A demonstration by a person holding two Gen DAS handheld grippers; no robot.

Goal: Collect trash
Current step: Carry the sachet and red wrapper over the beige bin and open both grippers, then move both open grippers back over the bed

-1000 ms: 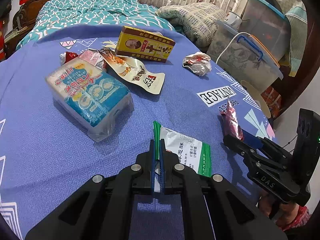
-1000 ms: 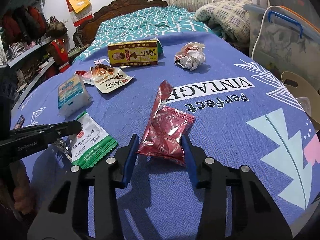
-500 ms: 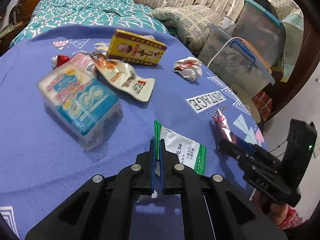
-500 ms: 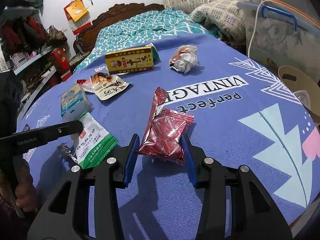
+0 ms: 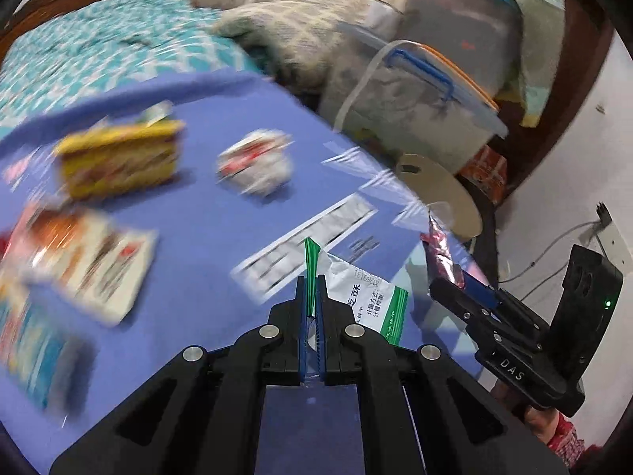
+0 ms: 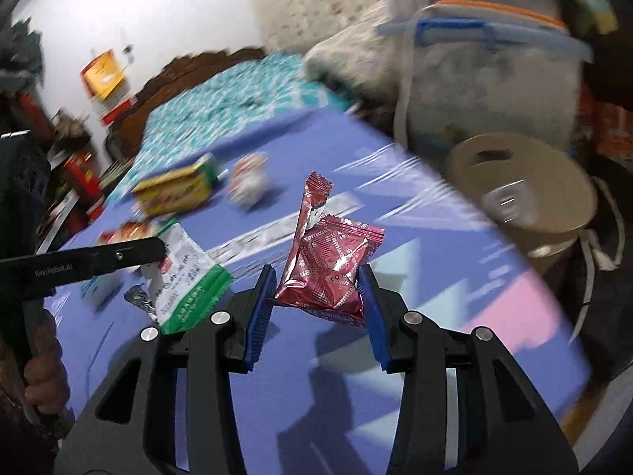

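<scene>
My left gripper [image 5: 311, 283] is shut on a green and white wrapper [image 5: 366, 297], which hangs to the right of its fingers above the blue bedspread [image 5: 198, 213]. In the right wrist view that wrapper [image 6: 186, 273] shows at the left under the left gripper's black finger. My right gripper [image 6: 318, 281] is shut on a red foil wrapper [image 6: 330, 265], pinched between its blue pads; the same red wrapper [image 5: 439, 251] shows at the right in the left wrist view. Both are lifted off the bed. A round tan bin [image 6: 522, 186] stands beside the bed at the right.
On the bedspread lie a yellow box [image 5: 118, 162], a crumpled white and red wrapper [image 5: 255, 166], a flat snack packet [image 5: 87, 253] and a blue pack [image 5: 27, 348], all blurred. A clear storage box [image 5: 419, 107] with a blue handle stands beyond the bin [image 5: 439, 194].
Both grippers have swung right and risen a little with their wrappers; the bed's trash has slid left in view and the tan bin has come closer.
</scene>
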